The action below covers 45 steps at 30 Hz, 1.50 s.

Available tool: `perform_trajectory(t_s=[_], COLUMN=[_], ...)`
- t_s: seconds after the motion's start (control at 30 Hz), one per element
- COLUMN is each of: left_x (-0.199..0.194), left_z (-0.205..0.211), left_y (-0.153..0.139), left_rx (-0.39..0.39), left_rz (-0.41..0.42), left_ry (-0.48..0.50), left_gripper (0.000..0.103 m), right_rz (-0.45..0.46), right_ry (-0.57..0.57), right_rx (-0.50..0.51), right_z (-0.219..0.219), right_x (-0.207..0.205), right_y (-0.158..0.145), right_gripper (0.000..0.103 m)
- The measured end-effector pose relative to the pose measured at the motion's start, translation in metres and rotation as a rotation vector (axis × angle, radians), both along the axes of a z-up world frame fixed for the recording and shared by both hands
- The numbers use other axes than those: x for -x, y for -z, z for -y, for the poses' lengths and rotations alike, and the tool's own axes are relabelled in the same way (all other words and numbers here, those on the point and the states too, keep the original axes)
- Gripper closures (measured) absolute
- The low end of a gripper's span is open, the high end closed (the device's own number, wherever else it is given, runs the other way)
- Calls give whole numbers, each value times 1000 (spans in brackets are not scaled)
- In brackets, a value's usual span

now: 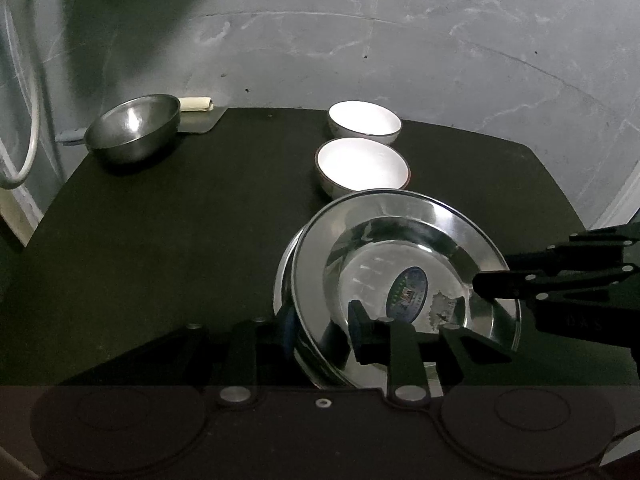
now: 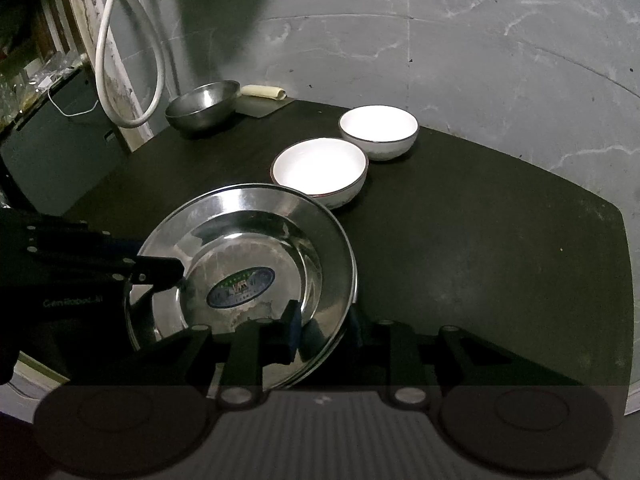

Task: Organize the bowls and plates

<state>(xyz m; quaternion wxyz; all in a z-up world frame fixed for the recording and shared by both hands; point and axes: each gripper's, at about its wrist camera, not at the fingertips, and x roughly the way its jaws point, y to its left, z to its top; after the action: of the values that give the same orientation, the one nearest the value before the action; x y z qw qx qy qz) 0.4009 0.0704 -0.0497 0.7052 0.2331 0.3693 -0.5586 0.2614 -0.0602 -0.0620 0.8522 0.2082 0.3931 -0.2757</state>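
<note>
Two steel plates lie stacked at the near side of the dark table [image 1: 180, 220]. The top plate [image 1: 400, 216] [image 2: 240, 208] carries an oval sticker and sits slightly off the lower plate [image 1: 282, 280] [image 2: 354, 276]. My left gripper [image 1: 322, 332] straddles the top plate's left rim, one finger outside and one inside the dish, open by a narrow gap. My right gripper [image 2: 324, 332] straddles the right rim the same way, open. Each gripper shows in the other's view: the right gripper [image 1: 480, 280] and the left gripper [image 2: 176, 272]. Two white bowls [image 1: 362, 168] [image 1: 364, 120] stand behind the plates.
A steel bowl [image 1: 134, 128] [image 2: 204, 106] sits at the table's far left corner beside a grey board [image 2: 260, 106] and a beige roll [image 2: 262, 91]. A white cable [image 2: 108, 60] hangs by the left wall. A grey marbled wall rises behind the table.
</note>
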Motion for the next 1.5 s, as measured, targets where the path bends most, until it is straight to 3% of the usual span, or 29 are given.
perform_trajectory(t_s=[0.23,0.47,0.53,0.63,0.77,0.9,1.03,1.23,1.5], left_x=[0,0,0,-2,-8,-22,-46,-101,-203], left_z=[1,2,2,0,-4,-8,-14,-30,-27], left_y=[-1,0,0,-1,-5,-5,-3,1,5], left_rx=[-1,2,1,11,39,50,66,112,182], left_rz=[6,19,25,33,45,35,4,-46,-61], left_ry=[0,2,-1,-18,-62,-137,-225,-390,-491], left_gripper=[73,65,59,43,17,6,4,1,1], right_rz=[-15,-14,-14,-8,-3,2,14,22,68], right_ry=[1,-4,-6,-8,-19,4,27,32,-36], right_rx=[8,12,12,7,-5,2,-2,54,109], right_z=[-1,-2,-2,-3,-5,-6,-4,-7,12], right_x=[-4,-6,-6,-7,-11,-13,-15,-32,-114], right_y=[0,1,2,2,2,2,1,-13,-34], right_gripper=[71,65,63,56,36,12,1,0,0])
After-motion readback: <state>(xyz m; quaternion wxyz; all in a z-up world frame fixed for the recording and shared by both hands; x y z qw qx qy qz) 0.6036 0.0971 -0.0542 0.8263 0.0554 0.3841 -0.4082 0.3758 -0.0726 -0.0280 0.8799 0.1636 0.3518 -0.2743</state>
